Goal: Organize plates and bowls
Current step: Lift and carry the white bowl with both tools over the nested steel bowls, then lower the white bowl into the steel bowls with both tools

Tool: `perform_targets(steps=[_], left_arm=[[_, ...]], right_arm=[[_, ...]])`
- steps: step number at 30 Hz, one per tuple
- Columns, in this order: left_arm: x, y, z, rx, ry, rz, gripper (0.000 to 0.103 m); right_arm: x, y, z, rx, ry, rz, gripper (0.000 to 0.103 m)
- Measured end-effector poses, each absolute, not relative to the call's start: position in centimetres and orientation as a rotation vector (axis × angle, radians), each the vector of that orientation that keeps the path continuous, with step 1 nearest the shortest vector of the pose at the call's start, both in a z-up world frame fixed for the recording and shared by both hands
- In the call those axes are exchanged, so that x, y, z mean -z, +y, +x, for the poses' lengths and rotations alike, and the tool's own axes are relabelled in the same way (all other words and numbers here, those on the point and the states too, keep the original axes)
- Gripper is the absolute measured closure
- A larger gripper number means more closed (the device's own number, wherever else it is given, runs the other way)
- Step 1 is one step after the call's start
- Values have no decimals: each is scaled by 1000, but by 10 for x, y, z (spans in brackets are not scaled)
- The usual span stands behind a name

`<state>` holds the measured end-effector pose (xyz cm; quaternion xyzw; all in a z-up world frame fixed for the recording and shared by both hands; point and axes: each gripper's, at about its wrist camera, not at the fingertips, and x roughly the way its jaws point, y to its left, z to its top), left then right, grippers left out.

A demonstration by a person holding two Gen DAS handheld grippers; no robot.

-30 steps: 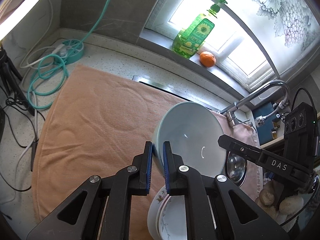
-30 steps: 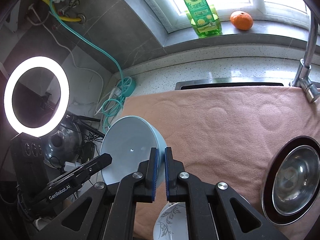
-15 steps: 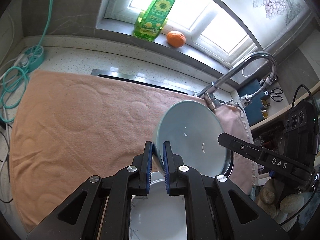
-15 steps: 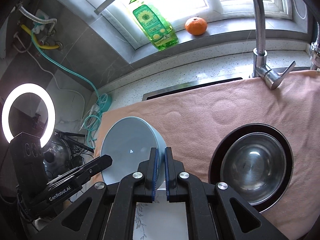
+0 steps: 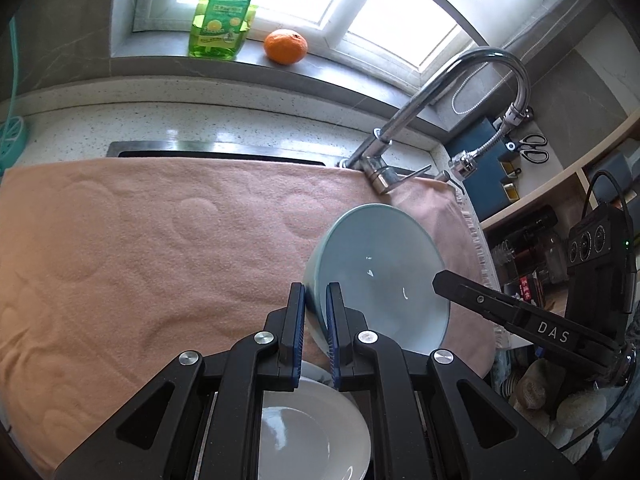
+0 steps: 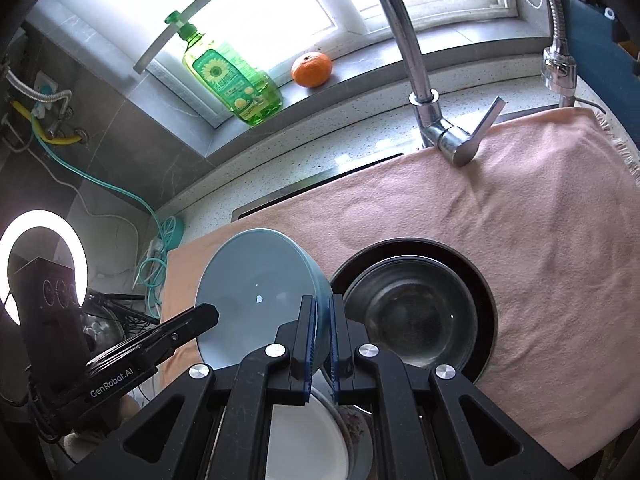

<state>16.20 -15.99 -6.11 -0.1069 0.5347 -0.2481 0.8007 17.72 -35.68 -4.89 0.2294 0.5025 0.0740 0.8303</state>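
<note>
A light blue bowl [image 5: 380,272] hangs in the air between both grippers, above the pink towel [image 5: 160,248]. My left gripper [image 5: 316,328] is shut on its left rim. My right gripper [image 6: 322,336] is shut on its right rim; the bowl also shows in the right wrist view [image 6: 256,292]. A steel bowl [image 6: 412,316] sits inside a dark plate [image 6: 480,280] on the towel, just right of the blue bowl. A white plate [image 5: 312,440] lies below the grippers, also seen in the right wrist view [image 6: 304,444], with a floral dish [image 6: 356,424] under it.
A chrome faucet [image 5: 440,92] stands at the back right of the towel. A green soap bottle [image 5: 224,12] and an orange [image 5: 285,46] sit on the window sill. A ring light [image 6: 44,260] and teal hose [image 6: 160,240] are at the left.
Both grippers have carried the blue bowl to the right across the towel, toward the steel bowl and faucet. The white plate now lies under the grippers.
</note>
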Motion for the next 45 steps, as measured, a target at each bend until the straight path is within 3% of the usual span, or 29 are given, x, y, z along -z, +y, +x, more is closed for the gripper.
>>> perform_targets(steps=[17,45], left_arm=[[80,-220,165,603,1213,-142,94],[101,-237,165,615,1273,-84,94]], right_arm=[[68,-414,159,-49,1065,550,97],[105,-431,155,-17,1120,583,97]])
